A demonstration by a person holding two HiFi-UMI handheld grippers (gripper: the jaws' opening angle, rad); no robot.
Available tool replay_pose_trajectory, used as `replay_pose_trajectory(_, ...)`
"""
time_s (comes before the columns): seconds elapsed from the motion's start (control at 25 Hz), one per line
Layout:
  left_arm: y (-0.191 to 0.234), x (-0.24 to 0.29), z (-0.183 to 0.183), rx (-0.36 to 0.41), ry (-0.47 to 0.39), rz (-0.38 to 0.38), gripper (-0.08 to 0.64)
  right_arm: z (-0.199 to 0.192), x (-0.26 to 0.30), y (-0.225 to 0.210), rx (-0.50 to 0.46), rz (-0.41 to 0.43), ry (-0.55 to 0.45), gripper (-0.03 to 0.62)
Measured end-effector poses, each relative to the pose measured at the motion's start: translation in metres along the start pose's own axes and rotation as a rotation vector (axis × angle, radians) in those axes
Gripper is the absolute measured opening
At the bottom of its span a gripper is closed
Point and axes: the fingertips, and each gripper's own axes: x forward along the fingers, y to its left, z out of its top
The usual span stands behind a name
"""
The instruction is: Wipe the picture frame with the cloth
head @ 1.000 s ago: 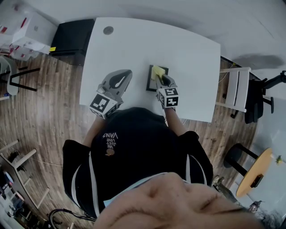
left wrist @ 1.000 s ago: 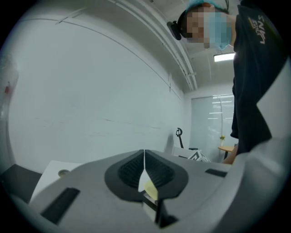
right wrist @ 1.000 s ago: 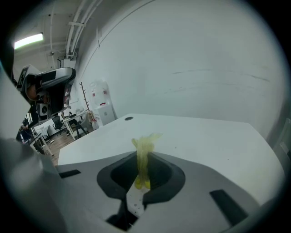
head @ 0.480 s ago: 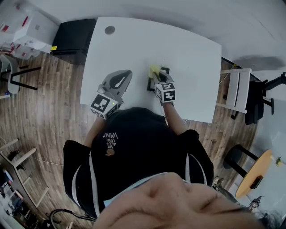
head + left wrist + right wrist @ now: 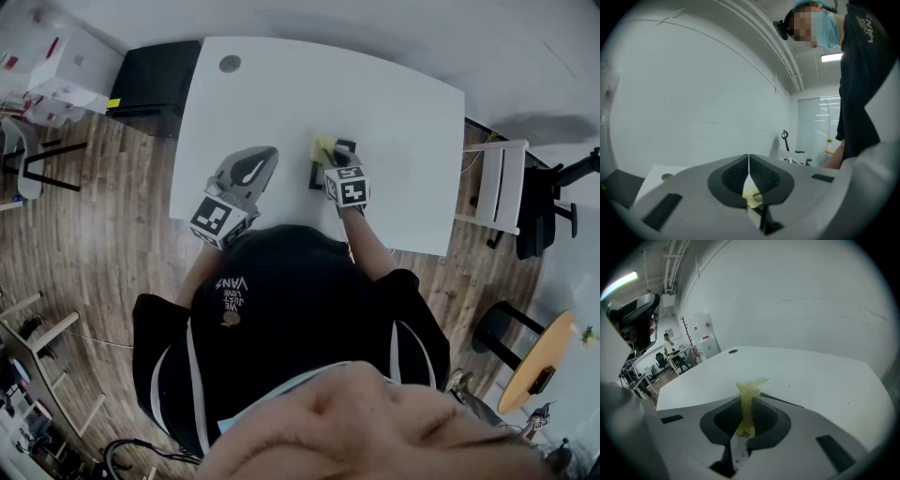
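The right hand-held gripper [image 5: 334, 164], clenched on the yellow cloth [image 5: 324, 147], has slid farther across the picture frame [image 5: 315, 178] lying on the white surface [image 5: 403, 103], so wiping is under way. The left hand-held gripper [image 5: 246, 172] idles, clenched.

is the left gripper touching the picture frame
No, the left gripper sits left of the picture frame, with bare table between them.

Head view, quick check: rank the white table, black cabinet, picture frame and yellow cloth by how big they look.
1. white table
2. black cabinet
3. picture frame, partly covered, though the part that shows is already larger than the cloth
4. yellow cloth
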Motion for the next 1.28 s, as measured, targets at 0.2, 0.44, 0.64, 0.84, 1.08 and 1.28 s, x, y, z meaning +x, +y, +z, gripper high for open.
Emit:
replay_pose_trajectory(0.2, -0.001, 0.001, 0.001, 0.005, -0.003, -0.007, 0.016, -0.004, 0.001, -0.006, 0.005, -0.009, 0.03, 0.043)
replay_pose_trajectory(0.44, -0.003, 0.004, -0.003, -0.004, 0.008, -0.013, 0.015, -0.009, -0.004, -0.023, 0.016, -0.038, 0.05, 0.043)
replay_pose_trajectory(0.64, -0.007, 0.008, -0.001, -0.011, -0.003, -0.025, 0.015, -0.015, -0.013, -0.037, 0.033, -0.059, 0.059, 0.044)
replay_pose_trajectory(0.84, -0.007, 0.011, -0.005, -0.007, 0.006, -0.031, 0.016, -0.019, -0.021, -0.051, 0.049, -0.089, 0.061, 0.044)
replay_pose_trajectory(1.08, -0.016, 0.021, -0.001, 0.0, -0.01, -0.048, 0.015, -0.03, -0.038, -0.071, 0.077, -0.126, 0.057, 0.044)
replay_pose_trajectory(1.28, -0.023, 0.026, -0.003, 0.005, -0.011, -0.071, 0.016, -0.037, -0.048, -0.083, 0.084, -0.156, 0.065, 0.043)
